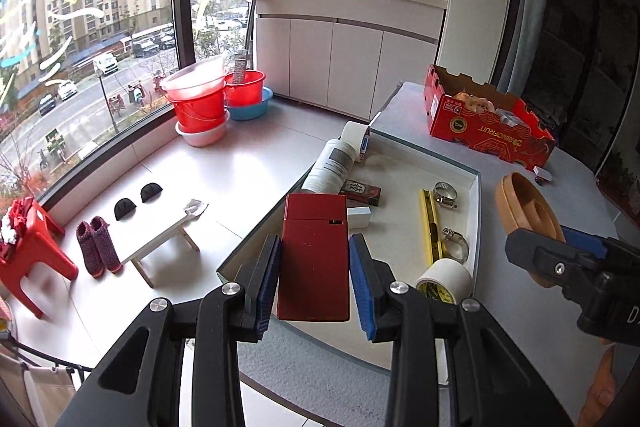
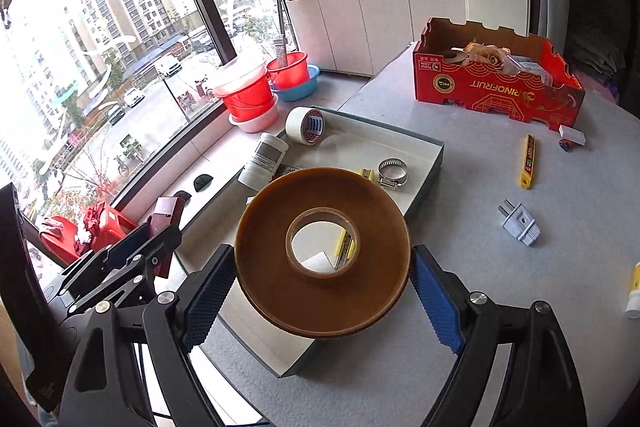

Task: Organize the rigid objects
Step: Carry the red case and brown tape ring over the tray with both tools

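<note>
My left gripper (image 1: 316, 241) is shut on a flat red box (image 1: 314, 259) and holds it over the near left corner of a shallow white tray (image 1: 476, 211). In the tray lie a white bottle (image 1: 334, 167), a white tape roll (image 1: 360, 139), a yellow utility knife (image 1: 430, 223), hose clamps (image 1: 446, 193) and another pale tape roll (image 1: 444, 281). My right gripper (image 2: 322, 255) is shut on a big brown tape roll (image 2: 320, 303), held flat above the tray (image 2: 436, 155). The left gripper (image 2: 148, 239) shows at its left.
On the grey table (image 2: 500, 287) stand a red fruit carton (image 2: 496, 87), a second yellow knife (image 2: 528, 163), a grey plug adapter (image 2: 520, 223) and a small white block (image 2: 572, 135). A small bottle (image 2: 634, 291) lies at the right edge. Red buckets (image 1: 200, 103) sit by the window.
</note>
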